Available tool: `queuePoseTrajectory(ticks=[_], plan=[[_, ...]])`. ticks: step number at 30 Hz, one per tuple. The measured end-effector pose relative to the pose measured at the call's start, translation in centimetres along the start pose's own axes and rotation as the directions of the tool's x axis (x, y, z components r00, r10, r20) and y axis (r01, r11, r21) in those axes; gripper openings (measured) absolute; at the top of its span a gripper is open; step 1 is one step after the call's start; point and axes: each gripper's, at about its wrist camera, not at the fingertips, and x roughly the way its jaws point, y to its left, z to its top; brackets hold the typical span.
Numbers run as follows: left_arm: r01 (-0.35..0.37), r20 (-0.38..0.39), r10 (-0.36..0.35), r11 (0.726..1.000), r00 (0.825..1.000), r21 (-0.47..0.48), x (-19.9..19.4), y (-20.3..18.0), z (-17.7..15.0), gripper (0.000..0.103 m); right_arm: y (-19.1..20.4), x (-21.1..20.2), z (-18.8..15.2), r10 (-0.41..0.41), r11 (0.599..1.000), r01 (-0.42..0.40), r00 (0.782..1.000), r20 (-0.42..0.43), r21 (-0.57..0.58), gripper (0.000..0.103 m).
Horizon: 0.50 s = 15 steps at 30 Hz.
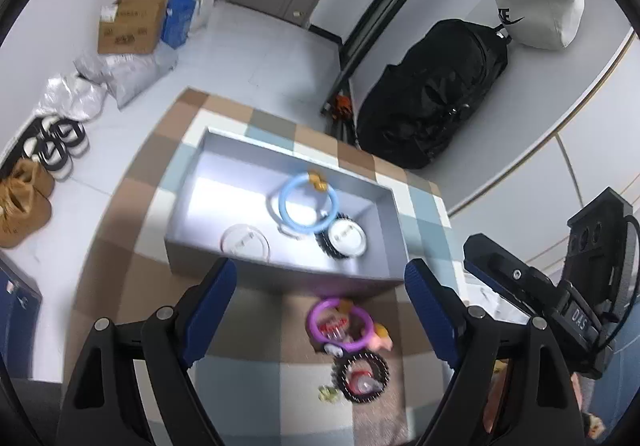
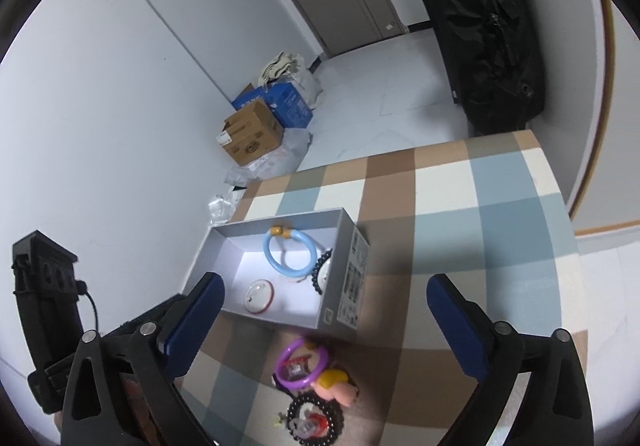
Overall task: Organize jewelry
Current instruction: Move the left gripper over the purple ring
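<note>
Jewelry partly boxed: blue bangle (image 1: 308, 203) inside grey box (image 1: 384, 246); purple bangle (image 1: 340, 324) and black bracelet (image 1: 362, 372) remained on the tablecloth (image 2: 500, 213). Left gripper (image 1: 320, 302) and right gripper (image 2: 324, 310) stood wide open, empty.

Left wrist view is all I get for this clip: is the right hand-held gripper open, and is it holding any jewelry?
Observer: It is open. The right wrist view shows the right hand-held gripper with its jaws wide apart and nothing between the pads. The purple ring lies on the checked cloth, nearer the camera than its fingertips.
Operator: I see the grey box only from the front. Is its outside plain?
Observer: No. The right outer wall of the grey box carries a printed label. The print is too small to read.
</note>
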Motion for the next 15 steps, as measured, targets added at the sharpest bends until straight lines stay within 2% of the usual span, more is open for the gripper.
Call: queuePoseTrajectory(ticks=[4,7,11,15], plan=[[0.032,-0.098,-0.032,0.999,0.995,0.003,1.5,-0.2,-0.9,0.083,-0.3,-0.6,-0.4,-0.017,1.000,0.017,1.000,0.000,0.008,0.103],[0.026,-0.180,-0.022,0.999,0.983,0.019,3.2,-0.8,-1.9,0.083,-0.5,-0.9,-0.6,-0.023,1.000,0.023,1.000,-0.001,0.021,0.103],[-0.011,-0.218,0.030,0.996,0.976,0.085,5.0,-2.3,-2.7,0.083,-0.9,-1.4,-0.7,-0.023,0.999,0.023,1.000,0.001,0.031,0.103],[-0.041,-0.211,0.068,0.991,0.975,0.129,5.8,-3.6,-2.9,0.083,-1.4,-1.9,-0.7,-0.026,0.999,0.026,1.000,0.008,0.044,0.103]])
